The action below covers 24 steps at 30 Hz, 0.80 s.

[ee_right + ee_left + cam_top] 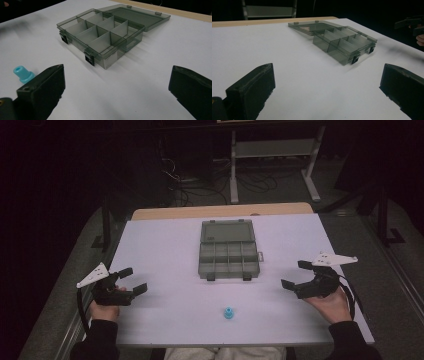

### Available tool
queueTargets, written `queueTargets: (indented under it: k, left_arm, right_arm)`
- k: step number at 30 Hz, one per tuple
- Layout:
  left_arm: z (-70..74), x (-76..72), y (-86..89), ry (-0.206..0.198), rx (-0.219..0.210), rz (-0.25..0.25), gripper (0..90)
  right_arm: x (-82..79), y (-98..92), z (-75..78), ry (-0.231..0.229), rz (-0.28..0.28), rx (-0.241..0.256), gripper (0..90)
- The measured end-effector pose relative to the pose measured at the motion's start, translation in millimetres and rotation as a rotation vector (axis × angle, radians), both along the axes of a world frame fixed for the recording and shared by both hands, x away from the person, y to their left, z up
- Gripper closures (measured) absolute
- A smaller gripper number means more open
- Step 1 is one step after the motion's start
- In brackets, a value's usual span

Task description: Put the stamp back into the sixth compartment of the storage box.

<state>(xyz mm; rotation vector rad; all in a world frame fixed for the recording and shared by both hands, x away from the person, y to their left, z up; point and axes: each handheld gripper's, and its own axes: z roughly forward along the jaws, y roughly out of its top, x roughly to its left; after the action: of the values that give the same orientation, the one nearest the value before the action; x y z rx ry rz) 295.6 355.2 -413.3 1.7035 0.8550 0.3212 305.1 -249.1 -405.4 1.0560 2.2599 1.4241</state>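
Observation:
A smoky grey plastic compartment box lies open at the middle of the white table, its lid folded flat behind it. Its divided cells look empty, and two dark latches hang on its front wall. A small light-blue plastic piece stands near the table's front edge, also seen as the blue piece by my right gripper's left jaw. My left gripper is held at the left, open, empty. My right gripper is held at the right, open, empty. The box sits ahead of the left jaws.
The white table top rests on a wooden board showing at the back. Beyond it stand a metal frame and floor cables in the dark. The other gripper shows at the far right of the left gripper view.

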Motion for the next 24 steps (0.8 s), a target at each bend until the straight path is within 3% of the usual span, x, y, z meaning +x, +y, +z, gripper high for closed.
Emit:
queueTargets:
  k: [24]
  left_arm:
    - [-0.8,0.5,-0.4,0.005,0.001,-0.001,0.0]
  right_arm:
    - [4.0,22.8,7.5,-0.002,0.082,-0.042,0.4]
